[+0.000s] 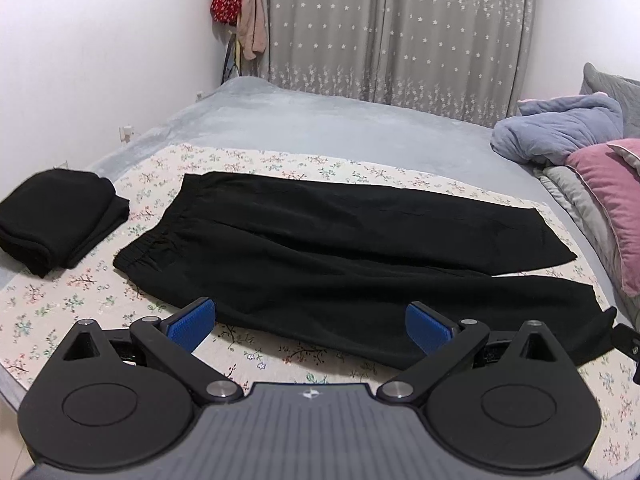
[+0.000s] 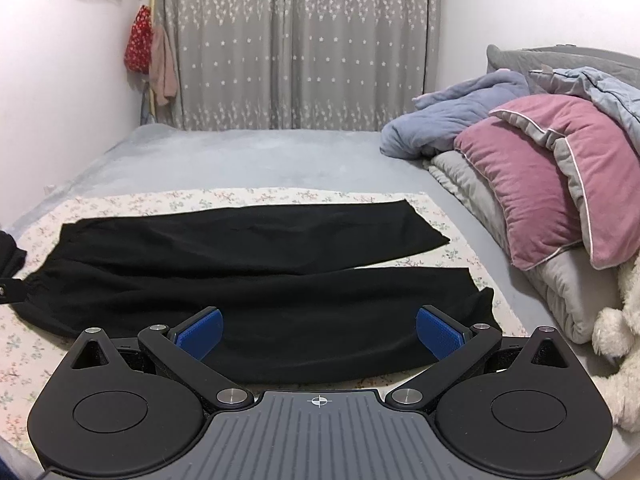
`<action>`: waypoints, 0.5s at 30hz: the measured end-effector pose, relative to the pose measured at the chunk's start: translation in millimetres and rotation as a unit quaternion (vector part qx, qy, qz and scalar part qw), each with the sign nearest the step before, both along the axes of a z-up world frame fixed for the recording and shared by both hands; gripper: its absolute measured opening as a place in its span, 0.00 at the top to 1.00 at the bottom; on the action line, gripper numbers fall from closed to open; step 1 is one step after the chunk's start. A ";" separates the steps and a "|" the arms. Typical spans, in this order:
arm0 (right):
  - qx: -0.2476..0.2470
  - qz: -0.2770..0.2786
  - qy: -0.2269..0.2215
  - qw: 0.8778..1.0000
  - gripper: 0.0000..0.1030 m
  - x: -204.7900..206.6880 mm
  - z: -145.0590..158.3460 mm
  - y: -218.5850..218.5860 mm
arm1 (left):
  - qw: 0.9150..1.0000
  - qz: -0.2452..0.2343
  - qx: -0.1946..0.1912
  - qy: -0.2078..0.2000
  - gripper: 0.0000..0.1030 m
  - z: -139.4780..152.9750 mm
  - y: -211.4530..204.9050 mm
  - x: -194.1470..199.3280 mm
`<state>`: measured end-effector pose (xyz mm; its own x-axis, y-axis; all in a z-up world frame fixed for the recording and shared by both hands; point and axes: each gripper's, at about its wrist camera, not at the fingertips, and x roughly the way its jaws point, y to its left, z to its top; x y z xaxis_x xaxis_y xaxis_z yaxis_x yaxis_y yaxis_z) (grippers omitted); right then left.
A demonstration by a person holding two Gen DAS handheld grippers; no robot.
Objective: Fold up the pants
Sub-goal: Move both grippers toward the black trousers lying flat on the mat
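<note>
Even soft indoor light, faint shadows, sharp focus, fisheye bending, dark corners.

No readable text, brands or numbers anywhere in either view. Only marks I can spot: a small white emblem on the left tool [image 1: 309, 330] body, and a white crosshair sign on the right tool [image 2: 319, 334] body.

Lying on the floral sheet [image 1: 280, 162]: one pair of black pants [image 1: 340, 248] spread flat, one folded black garment [image 1: 56, 220]. Piling at the bed's right side: two pink pillows [image 2: 532, 176], one blue blanket [image 2: 452, 116]. Hanging behind: two curtain panels [image 2: 296, 44], one red floral bag [image 2: 138, 42].
</note>
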<state>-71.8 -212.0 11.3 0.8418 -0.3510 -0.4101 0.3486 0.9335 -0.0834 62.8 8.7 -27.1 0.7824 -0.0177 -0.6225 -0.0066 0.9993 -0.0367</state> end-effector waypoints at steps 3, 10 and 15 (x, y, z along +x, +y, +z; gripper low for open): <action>-0.004 -0.001 0.006 1.000 0.00 11.1 -2.6 1.1 | 1.000 0.007 -0.009 0.017 0.00 -1.1 -1.7 8.9; -0.006 -0.006 0.023 1.000 0.00 37.6 -13.0 4.3 | 0.999 0.020 -0.025 0.019 0.00 -5.3 8.2 34.1; -0.011 -0.005 0.028 1.000 0.00 52.4 -17.3 3.6 | 0.999 0.025 -0.026 0.010 0.00 -9.6 17.6 51.1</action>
<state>-19.4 -208.4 -6.0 0.8144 -0.3677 -0.4490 0.3513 0.9282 -0.1229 113.9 26.3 -36.7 0.7712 -0.0119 -0.6365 -0.0576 0.9944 -0.0883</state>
